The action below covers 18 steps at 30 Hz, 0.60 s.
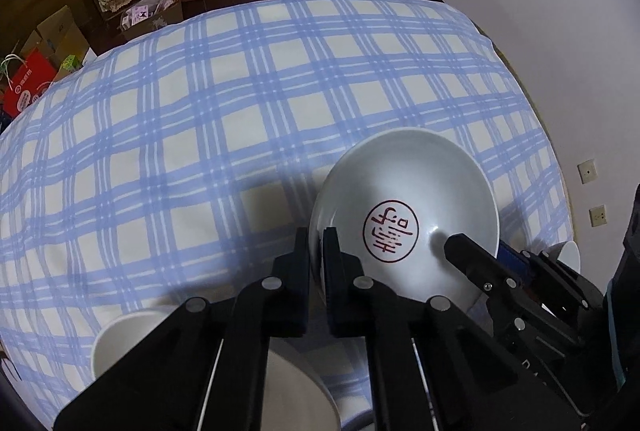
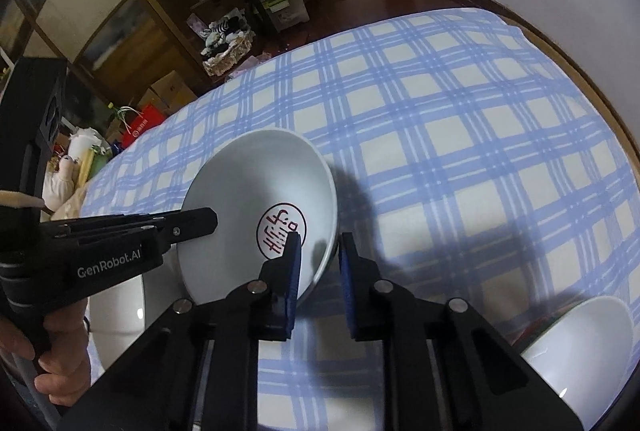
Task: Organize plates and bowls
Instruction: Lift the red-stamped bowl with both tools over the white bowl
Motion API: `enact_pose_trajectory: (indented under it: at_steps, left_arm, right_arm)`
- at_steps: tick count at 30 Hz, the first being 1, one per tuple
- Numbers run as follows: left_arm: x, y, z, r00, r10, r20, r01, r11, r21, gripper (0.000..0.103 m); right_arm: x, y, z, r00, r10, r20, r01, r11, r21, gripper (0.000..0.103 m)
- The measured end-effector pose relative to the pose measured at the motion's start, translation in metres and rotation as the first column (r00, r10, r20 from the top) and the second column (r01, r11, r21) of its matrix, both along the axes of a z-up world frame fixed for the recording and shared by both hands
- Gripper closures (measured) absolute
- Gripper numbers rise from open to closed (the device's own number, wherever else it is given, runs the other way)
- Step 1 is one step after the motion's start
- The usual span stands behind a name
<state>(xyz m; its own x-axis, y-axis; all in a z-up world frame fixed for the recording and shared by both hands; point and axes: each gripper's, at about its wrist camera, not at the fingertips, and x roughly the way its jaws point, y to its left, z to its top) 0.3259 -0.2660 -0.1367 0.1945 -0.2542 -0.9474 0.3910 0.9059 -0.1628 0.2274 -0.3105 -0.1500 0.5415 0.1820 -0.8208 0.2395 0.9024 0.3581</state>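
A white bowl with a red seal mark (image 1: 404,207) is held tilted above the blue checked tablecloth (image 1: 200,111). My left gripper (image 1: 318,235) is shut on its left rim. My right gripper (image 2: 320,243) straddles the bowl's (image 2: 260,191) right rim, one pad inside and one outside with a gap, so it is open. The right gripper also shows in the left wrist view (image 1: 472,251), and the left gripper in the right wrist view (image 2: 200,223). A second white bowl (image 2: 580,351) lies at the lower right. White dishes (image 1: 132,335) sit below my left gripper.
The round table's dark wooden edge (image 2: 600,103) runs along the right near a white wall. Shelves (image 2: 132,11), boxes and a red bag (image 1: 28,87) stand on the floor beyond the table's far side.
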Motion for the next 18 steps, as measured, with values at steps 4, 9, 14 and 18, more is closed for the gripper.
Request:
enact_pose_trajectory:
  at_steps: [4,9,14,18]
  left_arm:
    - [-0.008,0.004,0.011,1.000,0.000,0.017,0.000,1.000,-0.001,0.096]
    - [-0.017,0.016,0.036,0.998,0.019,0.055,-0.017,1.000,-0.023,0.096]
    - [-0.029,0.033,0.061,0.995,0.036,0.089,-0.032,0.999,-0.039,0.096]
    - [-0.039,0.051,0.073,0.994,0.067,0.087,-0.063,0.997,-0.054,0.096]
  right_arm:
    - [-0.004,0.004,0.010,1.000,-0.001,0.024,0.001,1.000,-0.005,0.083]
    - [-0.011,0.014,0.030,0.997,0.013,0.072,-0.011,1.000,-0.027,0.083]
    - [-0.020,0.026,0.055,0.991,0.032,0.132,-0.028,0.999,-0.031,0.083]
    - [-0.027,0.039,0.074,0.982,0.061,0.179,-0.054,0.998,-0.045,0.083]
